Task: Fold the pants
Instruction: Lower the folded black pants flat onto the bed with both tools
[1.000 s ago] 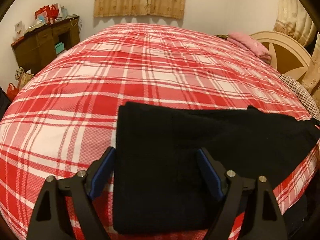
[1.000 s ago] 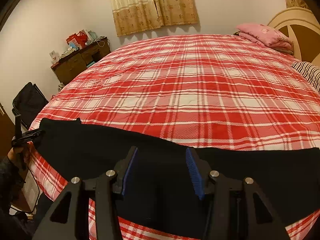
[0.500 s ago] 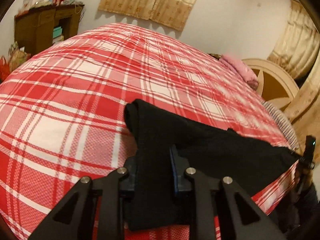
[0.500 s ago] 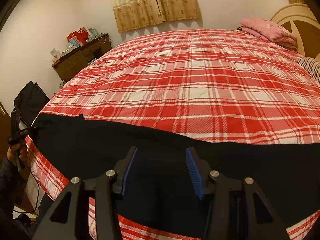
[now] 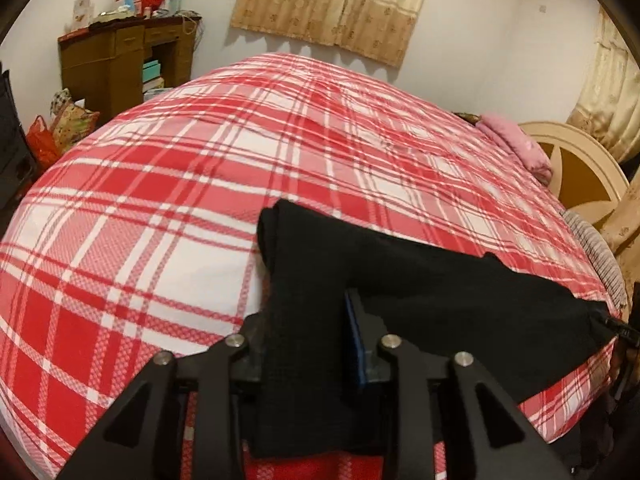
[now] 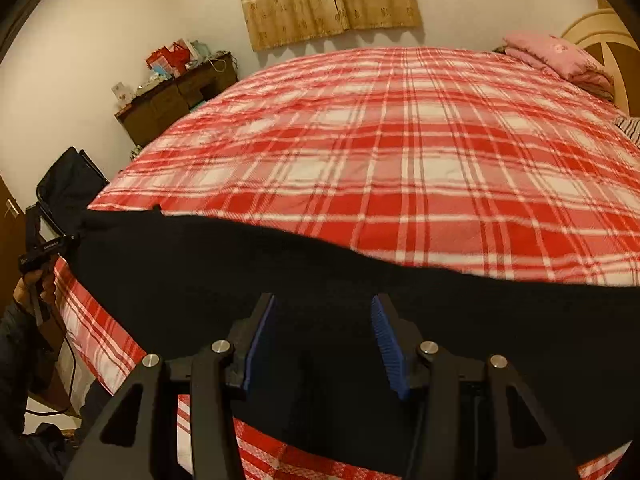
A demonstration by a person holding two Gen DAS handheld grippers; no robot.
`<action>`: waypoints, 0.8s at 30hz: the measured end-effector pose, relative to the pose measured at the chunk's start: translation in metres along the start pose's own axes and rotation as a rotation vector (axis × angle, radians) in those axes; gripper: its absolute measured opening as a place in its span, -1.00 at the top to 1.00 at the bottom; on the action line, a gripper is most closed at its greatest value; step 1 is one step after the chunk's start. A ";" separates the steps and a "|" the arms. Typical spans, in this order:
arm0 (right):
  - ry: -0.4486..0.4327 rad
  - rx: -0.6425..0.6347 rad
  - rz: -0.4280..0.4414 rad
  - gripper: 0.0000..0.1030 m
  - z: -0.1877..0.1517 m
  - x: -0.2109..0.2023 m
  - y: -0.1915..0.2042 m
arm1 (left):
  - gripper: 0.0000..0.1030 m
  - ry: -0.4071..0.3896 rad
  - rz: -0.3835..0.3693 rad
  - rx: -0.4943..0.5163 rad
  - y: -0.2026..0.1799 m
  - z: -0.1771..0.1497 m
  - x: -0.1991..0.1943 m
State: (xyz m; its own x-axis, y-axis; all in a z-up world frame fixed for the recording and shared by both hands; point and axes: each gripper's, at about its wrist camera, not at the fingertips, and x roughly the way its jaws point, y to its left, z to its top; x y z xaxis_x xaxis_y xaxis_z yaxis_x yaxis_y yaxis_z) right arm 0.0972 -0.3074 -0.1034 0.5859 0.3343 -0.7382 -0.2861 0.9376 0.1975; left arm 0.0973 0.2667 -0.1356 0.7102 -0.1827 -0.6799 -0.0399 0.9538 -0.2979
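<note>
We see the black pants (image 5: 400,276) lying along the near edge of the plaid bed (image 5: 200,184), long axis running sideways from one hand to the other. Our left gripper (image 5: 308,344), jaws easing apart slightly, pinches one bunched end. Our right gripper (image 6: 320,344) hovers with jaws spread over the dark cloth, gripping nothing.

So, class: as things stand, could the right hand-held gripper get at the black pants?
Probably yes: the pants lie directly beneath the right hand-held gripper, its jaws apart, nothing in between.
</note>
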 end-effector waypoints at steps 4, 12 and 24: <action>0.042 0.036 -0.084 0.01 -0.012 0.008 -0.022 | 0.17 -0.010 0.019 -0.016 0.004 0.000 -0.003; -0.079 0.137 -0.037 -0.03 -0.019 -0.023 -0.052 | -0.51 -0.138 0.164 0.035 -0.013 0.002 -0.057; -0.038 0.212 -0.160 -0.05 -0.017 -0.030 -0.079 | -0.53 -0.068 -0.065 0.118 -0.113 -0.007 -0.016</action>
State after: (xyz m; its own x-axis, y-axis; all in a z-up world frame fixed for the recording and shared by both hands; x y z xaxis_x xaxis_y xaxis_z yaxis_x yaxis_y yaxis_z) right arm 0.0893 -0.3927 -0.1074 0.6401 0.1803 -0.7468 -0.0248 0.9764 0.2145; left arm 0.0857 0.1603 -0.0956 0.7549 -0.2322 -0.6134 0.0878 0.9626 -0.2564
